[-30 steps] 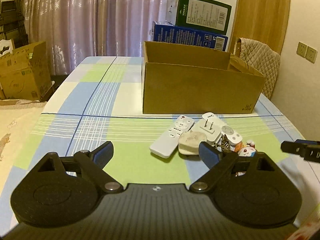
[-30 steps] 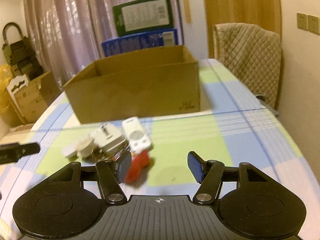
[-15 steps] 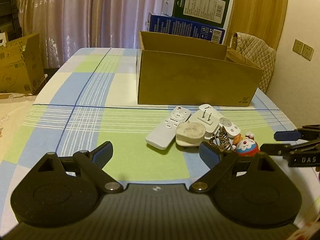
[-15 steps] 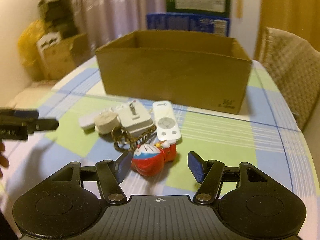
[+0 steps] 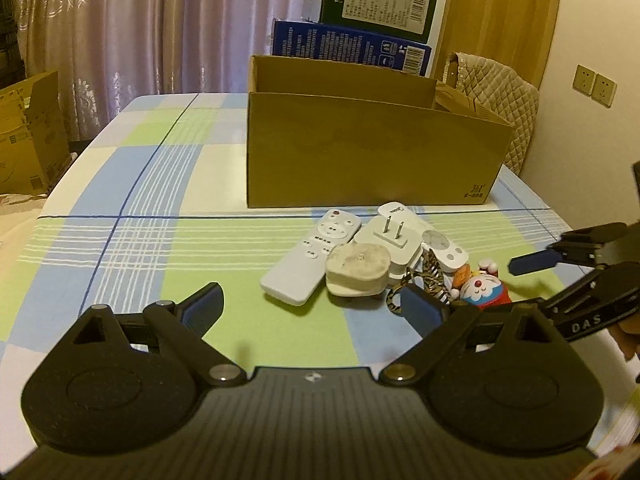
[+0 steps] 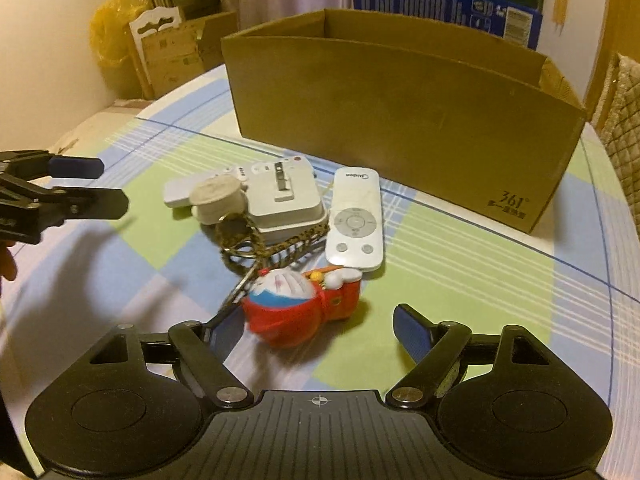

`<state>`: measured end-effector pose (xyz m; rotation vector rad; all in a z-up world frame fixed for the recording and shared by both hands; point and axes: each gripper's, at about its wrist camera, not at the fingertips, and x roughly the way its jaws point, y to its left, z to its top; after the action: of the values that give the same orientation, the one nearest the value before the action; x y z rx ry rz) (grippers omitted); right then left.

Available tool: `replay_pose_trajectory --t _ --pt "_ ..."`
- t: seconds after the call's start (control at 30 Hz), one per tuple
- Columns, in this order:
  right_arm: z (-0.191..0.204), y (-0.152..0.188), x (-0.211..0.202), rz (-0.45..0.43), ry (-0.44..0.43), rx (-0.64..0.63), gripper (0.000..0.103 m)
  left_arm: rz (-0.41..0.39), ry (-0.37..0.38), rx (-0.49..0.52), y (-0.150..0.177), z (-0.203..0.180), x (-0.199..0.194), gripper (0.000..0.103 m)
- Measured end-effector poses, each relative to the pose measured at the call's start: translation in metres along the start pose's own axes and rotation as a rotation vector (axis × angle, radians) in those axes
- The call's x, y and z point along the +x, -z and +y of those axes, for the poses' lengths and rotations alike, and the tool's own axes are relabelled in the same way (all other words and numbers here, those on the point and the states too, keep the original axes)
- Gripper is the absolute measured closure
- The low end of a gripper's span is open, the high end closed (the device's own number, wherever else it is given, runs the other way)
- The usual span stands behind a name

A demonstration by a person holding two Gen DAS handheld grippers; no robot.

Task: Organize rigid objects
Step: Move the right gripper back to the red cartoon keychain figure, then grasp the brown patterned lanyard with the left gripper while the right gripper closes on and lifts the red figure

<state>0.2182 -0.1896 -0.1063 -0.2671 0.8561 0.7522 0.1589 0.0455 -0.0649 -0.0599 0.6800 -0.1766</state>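
A pile lies on the checked tablecloth in front of the open cardboard box (image 5: 368, 160) (image 6: 400, 120). It holds a long white remote (image 5: 316, 256), a second white remote (image 6: 354, 220), a white plug adapter (image 6: 282, 196), a round beige plug (image 5: 358, 270), a braided keychain (image 6: 240, 240) and a red and blue cat figure (image 6: 296, 304) (image 5: 484, 288). My right gripper (image 6: 320, 332) is tipped down over the figure. Its jaws are opening, with the figure between them close to the left finger; no pad presses on it. My left gripper (image 5: 312, 306) stands open and empty short of the long remote.
Blue and green cartons (image 5: 348, 46) stand behind the box. A quilted chair (image 5: 500, 104) is at the table's far right corner. Cardboard boxes (image 5: 28, 140) sit on the floor beyond the left table edge. Bare tablecloth (image 5: 132, 240) stretches left of the pile.
My right gripper has swung in and tipped down onto the cat figure, and its jaws have widened. The left gripper has crept a little toward the pile.
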Motion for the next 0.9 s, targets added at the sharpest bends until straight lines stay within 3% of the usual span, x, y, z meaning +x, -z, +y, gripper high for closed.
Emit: replay_pose_trajectory --t 0.3,0.4,0.53,0.7,0.9 --pt "-0.006 -0.009 0.016 0.011 -0.049 0.014 0.026 0.008 0.022 0.021 0.0 -0.008 0.008 0.01" --pt "-0.006 -0.009 0.018 0.018 -0.079 0.027 0.036 0.016 0.03 0.026 0.0 -0.01 0.011 0.01" --pt "-0.001 -0.007 0.015 0.033 -0.074 0.028 0.039 0.02 0.034 0.033 0.002 -0.013 0.011 0.01" --pt "0.003 -0.007 0.0 0.025 -0.025 0.059 0.039 0.024 0.047 0.043 0.002 -0.017 0.011 0.01" --pt "-0.009 -0.01 -0.036 -0.049 0.13 0.149 0.039 0.03 0.088 0.084 0.004 -0.031 0.013 0.012"
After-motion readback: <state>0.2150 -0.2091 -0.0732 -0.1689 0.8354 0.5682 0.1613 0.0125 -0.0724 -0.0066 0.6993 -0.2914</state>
